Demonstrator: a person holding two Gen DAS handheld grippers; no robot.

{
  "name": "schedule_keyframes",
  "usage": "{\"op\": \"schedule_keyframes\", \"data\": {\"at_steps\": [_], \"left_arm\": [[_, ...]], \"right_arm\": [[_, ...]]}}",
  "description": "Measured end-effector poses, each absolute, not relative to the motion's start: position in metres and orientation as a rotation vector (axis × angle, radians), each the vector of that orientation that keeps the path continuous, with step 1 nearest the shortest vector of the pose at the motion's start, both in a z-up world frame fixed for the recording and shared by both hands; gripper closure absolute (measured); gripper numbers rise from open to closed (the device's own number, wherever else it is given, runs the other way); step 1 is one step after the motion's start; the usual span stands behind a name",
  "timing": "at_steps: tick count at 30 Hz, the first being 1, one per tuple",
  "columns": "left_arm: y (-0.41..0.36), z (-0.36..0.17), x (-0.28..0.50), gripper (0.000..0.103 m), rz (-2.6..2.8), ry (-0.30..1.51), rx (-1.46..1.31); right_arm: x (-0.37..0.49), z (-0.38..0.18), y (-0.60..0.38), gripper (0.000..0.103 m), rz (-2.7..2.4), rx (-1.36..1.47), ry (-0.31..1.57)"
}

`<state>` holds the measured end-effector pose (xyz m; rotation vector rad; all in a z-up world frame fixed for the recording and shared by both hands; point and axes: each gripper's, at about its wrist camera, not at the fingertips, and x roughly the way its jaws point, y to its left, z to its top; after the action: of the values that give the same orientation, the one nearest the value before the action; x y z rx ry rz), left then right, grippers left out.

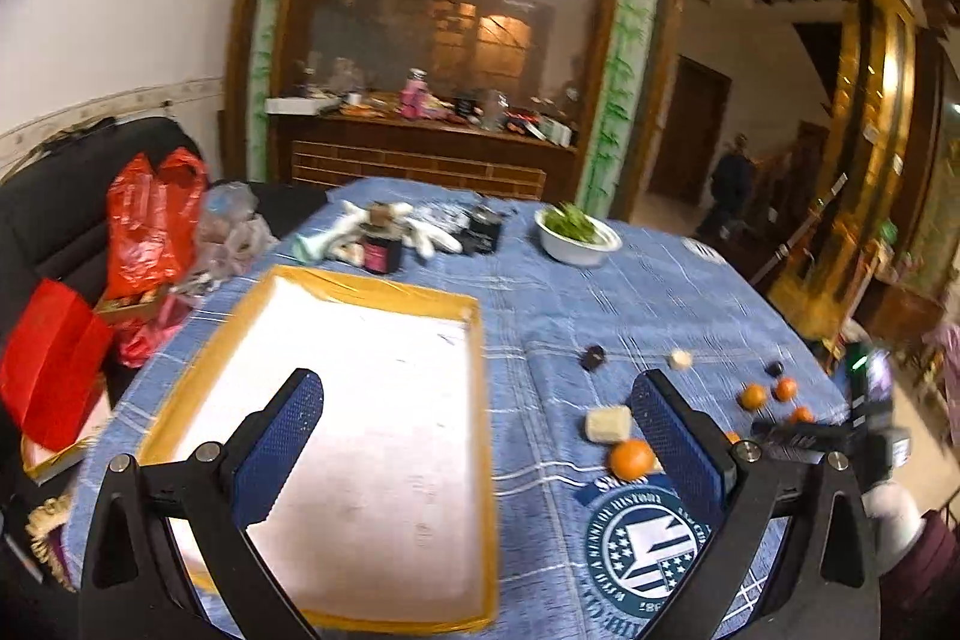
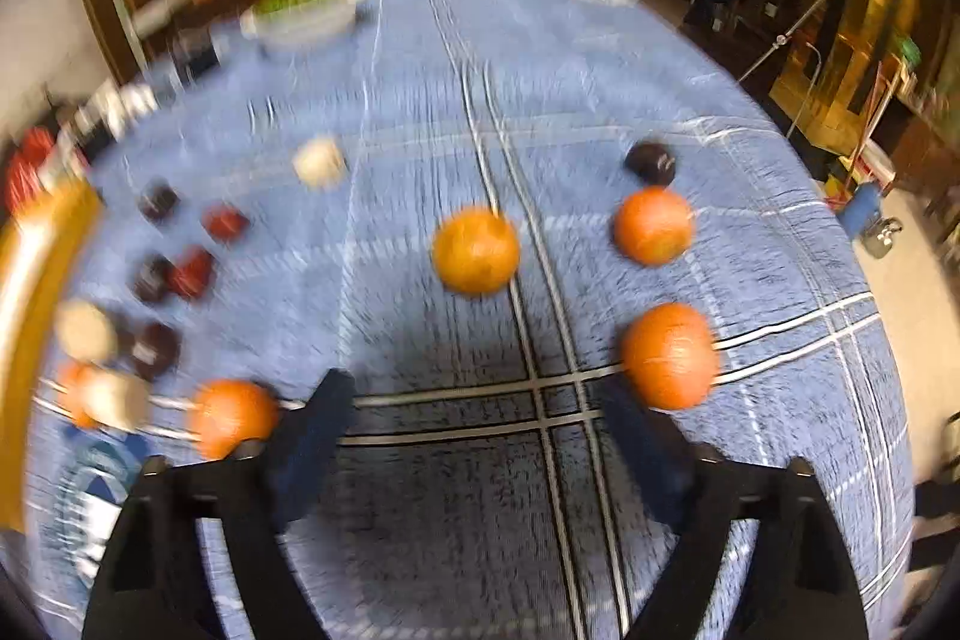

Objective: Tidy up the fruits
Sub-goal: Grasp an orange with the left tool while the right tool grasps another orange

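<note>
A white tray with a yellow rim (image 1: pixel 372 292) lies on the blue cloth, under my open, empty left gripper (image 1: pixel 480 400). To its right lie an orange (image 1: pixel 630 458), a pale chunk (image 1: pixel 607 424), dark fruits (image 1: pixel 593 357) and more oranges (image 1: pixel 753 396). My right gripper (image 2: pixel 480 400) is open and empty over the cloth, seen from the left wrist at the table's right edge (image 1: pixel 840 430). Oranges lie around it: ahead (image 2: pixel 476 250), far right (image 2: pixel 651 225), beside the right finger (image 2: pixel 669 355), beside the left finger (image 2: pixel 231 417). Dark and red fruits (image 2: pixel 174 274) and pale chunks (image 2: pixel 319 162) lie to the left.
A white bowl of greens (image 1: pixel 577 235) stands at the table's far side, with a dark jar (image 1: pixel 381 250), white gloves and small items near it. Red bags (image 1: pixel 150 220) sit on a black chair at the left. A sideboard stands behind.
</note>
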<state>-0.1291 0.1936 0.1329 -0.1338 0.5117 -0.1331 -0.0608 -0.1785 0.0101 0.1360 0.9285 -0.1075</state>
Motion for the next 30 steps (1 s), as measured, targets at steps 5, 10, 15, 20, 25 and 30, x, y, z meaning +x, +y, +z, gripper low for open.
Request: {"op": "schedule_keyframes", "data": {"at_steps": [5, 10, 15, 20, 25, 30], "left_arm": [[0.14, 0.11, -0.1, 0.001, -0.283, 0.642, -0.065], [0.097, 0.076, -0.068, 0.059, -0.353, 0.798, 0.008], [0.086, 0.052, -0.051, 0.069, -0.375, 0.88, 0.019], [0.072, 0.04, -0.043, 0.049, -0.419, 0.894, 0.061], [0.057, 0.02, -0.031, 0.049, -0.452, 0.971, 0.111], [0.053, 0.013, -0.025, 0.062, -0.474, 0.985, 0.067]], "right_arm": [[-0.086, 0.035, -0.162, 0.018, 0.117, 0.185, 0.8], [-0.072, 0.015, -0.14, 0.044, 0.244, 0.201, 0.859], [-0.069, 0.001, -0.134, 0.053, 0.286, 0.195, 0.896], [-0.069, -0.002, -0.128, 0.053, 0.302, 0.151, 0.901], [-0.069, -0.003, -0.129, 0.052, 0.313, 0.169, 0.902], [-0.068, -0.003, -0.128, 0.052, 0.312, 0.164, 0.9]]}}
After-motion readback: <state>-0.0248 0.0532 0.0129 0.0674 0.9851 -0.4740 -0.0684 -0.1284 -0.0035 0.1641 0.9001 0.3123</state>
